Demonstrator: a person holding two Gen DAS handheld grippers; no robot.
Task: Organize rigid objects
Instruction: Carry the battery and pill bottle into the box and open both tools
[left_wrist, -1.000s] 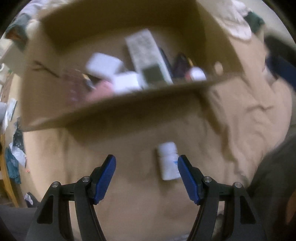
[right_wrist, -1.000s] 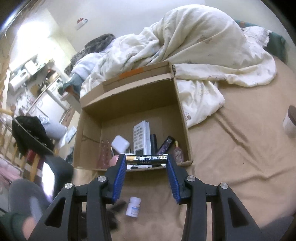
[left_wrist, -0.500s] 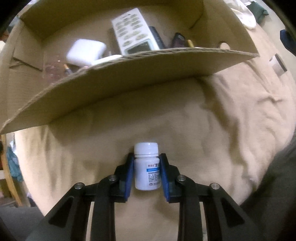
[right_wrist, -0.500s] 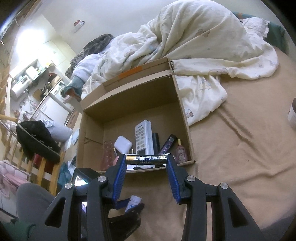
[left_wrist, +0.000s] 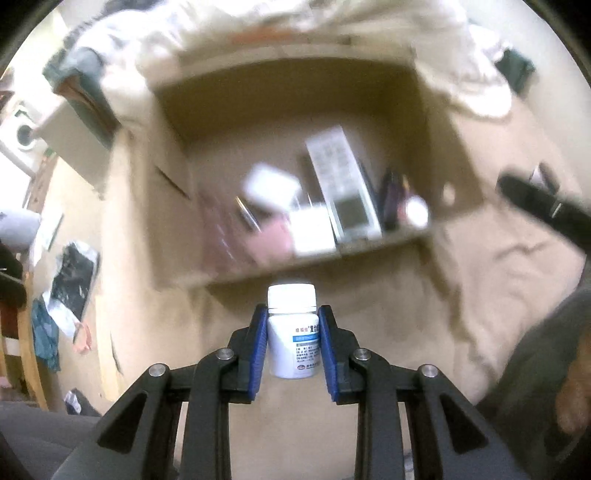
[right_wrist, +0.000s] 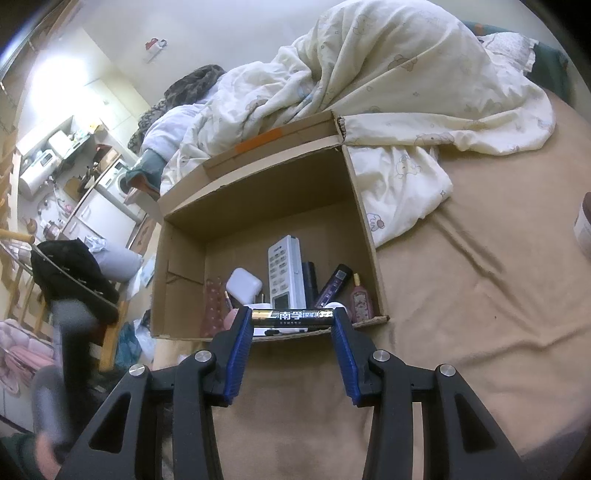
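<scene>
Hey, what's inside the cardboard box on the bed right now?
The cardboard box holds a white remote, a white charger, a dark tube and a small pink bottle. The right claw and its battery hide the front items.

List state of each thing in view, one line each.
left gripper: shut on pill bottle.
pill bottle: capped, gripped upright, clear of the bedsheet.
right gripper: shut on battery.
battery: held crosswise, end to end between the pads.
cardboard box: open-topped, partly filled.
remote: lying in the box.
</scene>
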